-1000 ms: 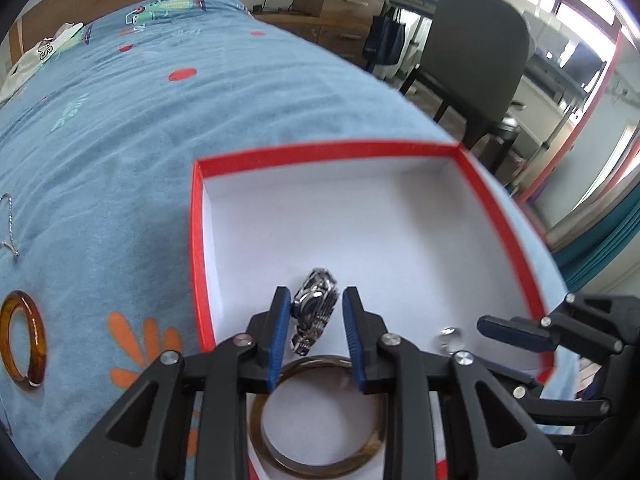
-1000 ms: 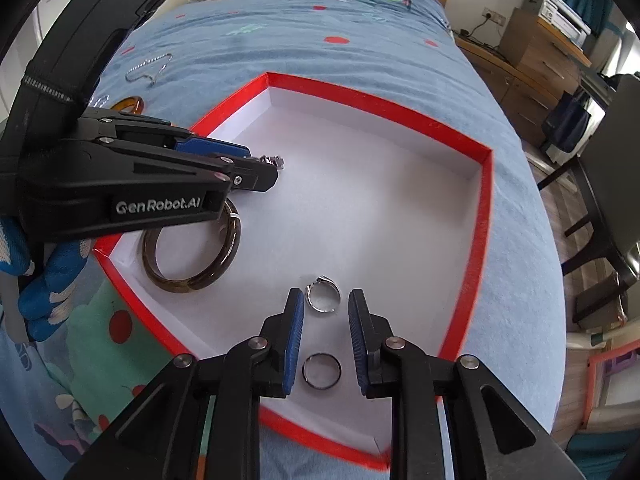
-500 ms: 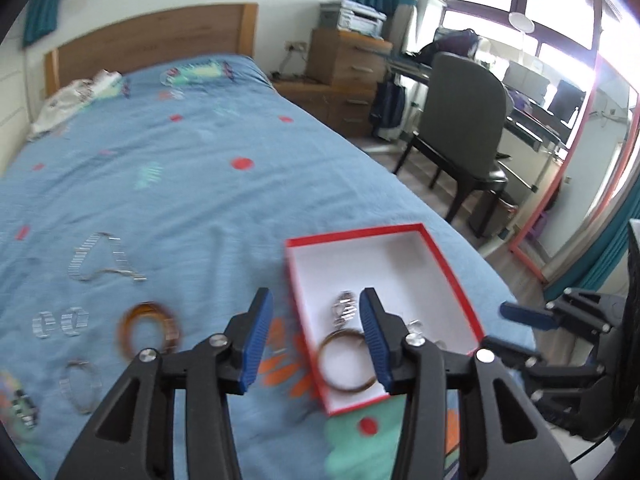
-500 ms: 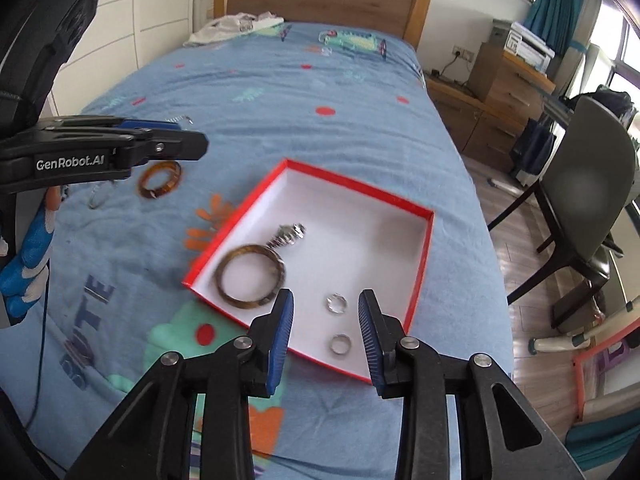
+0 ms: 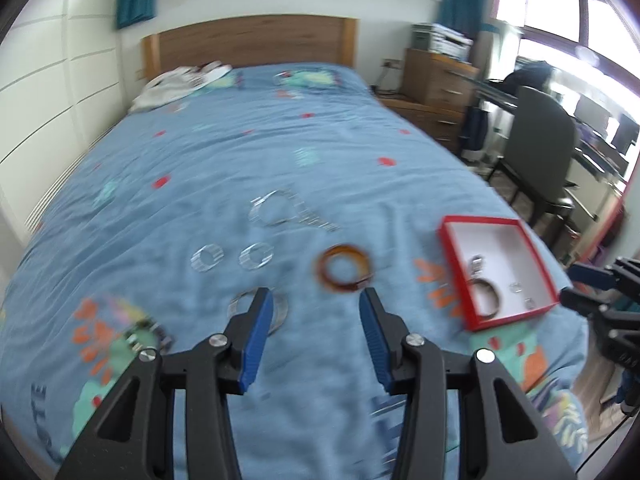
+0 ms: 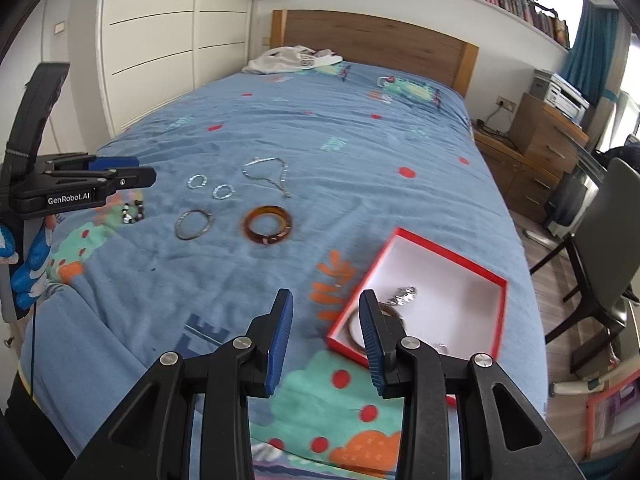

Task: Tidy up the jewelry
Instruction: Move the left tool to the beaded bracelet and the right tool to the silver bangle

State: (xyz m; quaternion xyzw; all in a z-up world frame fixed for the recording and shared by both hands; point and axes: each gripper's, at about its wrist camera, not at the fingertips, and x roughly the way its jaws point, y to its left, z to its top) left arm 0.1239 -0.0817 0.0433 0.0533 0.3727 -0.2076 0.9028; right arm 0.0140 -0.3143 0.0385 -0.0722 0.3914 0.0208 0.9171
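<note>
Left tool [image 5: 316, 300] spread wide above the blue bedspread [image 5: 248, 152], nothing between its blue pads. Jaws just opened further before settling at this spread. Right tool [image 6: 325, 302] also parted and empty, jaws just opened a little as well, raised over the near part of the bed.

Red-rimmed white box [image 6: 500, 280] on the bedspread at the right, near the bed's edge. Inside: a dark brown bangle [image 6: 394, 312] at the near left corner, a silver watch or chain piece [image 6: 404, 294] just beyond it, and two small rings [image 5: 516, 288] toward the near right side.

Loose on the bedspread, left of the box and well apart from it: an amber bangle [image 6: 267, 225] closest to the box, a thin silver bangle [image 6: 194, 224] to its left, a dark beaded bracelet [image 6: 133, 211] farther left. Beyond these, two small sparkly hoops [image 6: 212, 186] side by side, and a silver chain necklace [image 6: 268, 174] farther still.

Left-wrist view blurred; same pieces seen there, with the amber bangle just beyond the right pad and the thin silver bangle partly behind the left pad.

Pale clothing [image 6: 292, 60] bunched at the wooden headboard [image 6: 380, 40]. Grey chair [image 6: 612, 232] on the floor right of the bed.
</note>
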